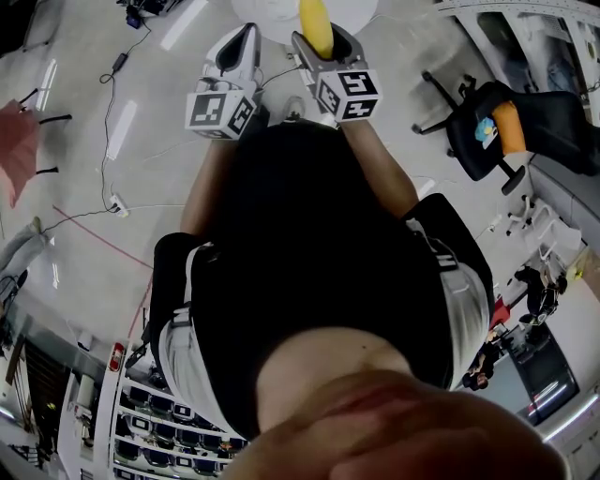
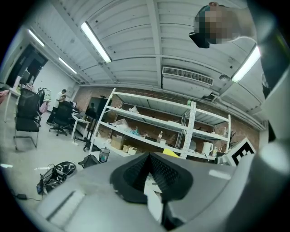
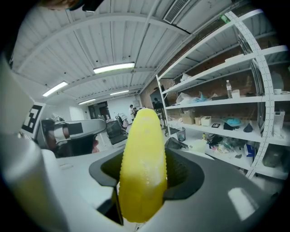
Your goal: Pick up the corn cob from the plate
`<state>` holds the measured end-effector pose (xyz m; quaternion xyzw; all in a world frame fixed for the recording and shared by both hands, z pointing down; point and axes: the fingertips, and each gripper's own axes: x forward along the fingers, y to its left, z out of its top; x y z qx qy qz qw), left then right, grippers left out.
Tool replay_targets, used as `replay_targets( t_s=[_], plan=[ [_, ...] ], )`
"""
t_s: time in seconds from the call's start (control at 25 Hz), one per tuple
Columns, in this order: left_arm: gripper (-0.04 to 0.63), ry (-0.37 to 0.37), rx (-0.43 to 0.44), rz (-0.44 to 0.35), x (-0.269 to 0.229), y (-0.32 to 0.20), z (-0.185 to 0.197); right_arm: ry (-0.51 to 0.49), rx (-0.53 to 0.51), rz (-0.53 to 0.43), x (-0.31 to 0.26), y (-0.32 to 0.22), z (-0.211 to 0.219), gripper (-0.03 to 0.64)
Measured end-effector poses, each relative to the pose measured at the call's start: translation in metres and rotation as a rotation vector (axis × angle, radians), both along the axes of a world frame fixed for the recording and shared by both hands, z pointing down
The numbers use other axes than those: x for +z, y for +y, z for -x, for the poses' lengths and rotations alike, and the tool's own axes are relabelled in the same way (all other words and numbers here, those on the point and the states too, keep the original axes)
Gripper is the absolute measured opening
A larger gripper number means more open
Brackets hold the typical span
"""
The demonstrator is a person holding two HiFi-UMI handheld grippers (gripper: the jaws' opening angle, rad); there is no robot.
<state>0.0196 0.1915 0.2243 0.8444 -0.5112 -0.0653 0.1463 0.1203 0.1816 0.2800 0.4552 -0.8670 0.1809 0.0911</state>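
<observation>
We look steeply down over a person in a black top (image 1: 309, 253) who holds two grey grippers out ahead, side by side, each with a black-and-white marker cube.

The right gripper (image 1: 321, 47) has its claw set fairly wide and closed on the corn cob (image 3: 142, 172). The yellow cob stands between the two dark ribbed pads, one pad pressing on each side. Its rounded tip reaches well past the jaw tips and its lower end hangs down towards the gripper's body. From the head view the cob shows as a yellow stub poking from the jaws, over a white round surface (image 1: 267, 19) at the top edge of the picture. We cannot tell whether that surface is a plate or a table.

The left gripper (image 1: 236, 52) sits just beside the right one, apart from the cob. Its own view shows the two dark pads drawn together at their tips, with nothing between them.

Beyond both grippers stand white metal shelves (image 3: 217, 104) loaded with boxes and bottles, under a ribbed ceiling with strip lights. A black office chair (image 1: 487, 131) stands on the pale floor to the person's right.
</observation>
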Motion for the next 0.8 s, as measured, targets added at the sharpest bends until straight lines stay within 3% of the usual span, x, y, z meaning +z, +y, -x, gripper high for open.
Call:
replay_targets(
  t_s=[0.8],
  plan=[
    [0.002,-0.005,0.017,-0.011,-0.003,-0.027,-0.002,-0.014,-0.022,-0.041,-0.022,-0.007,0.003,0.256]
  ],
)
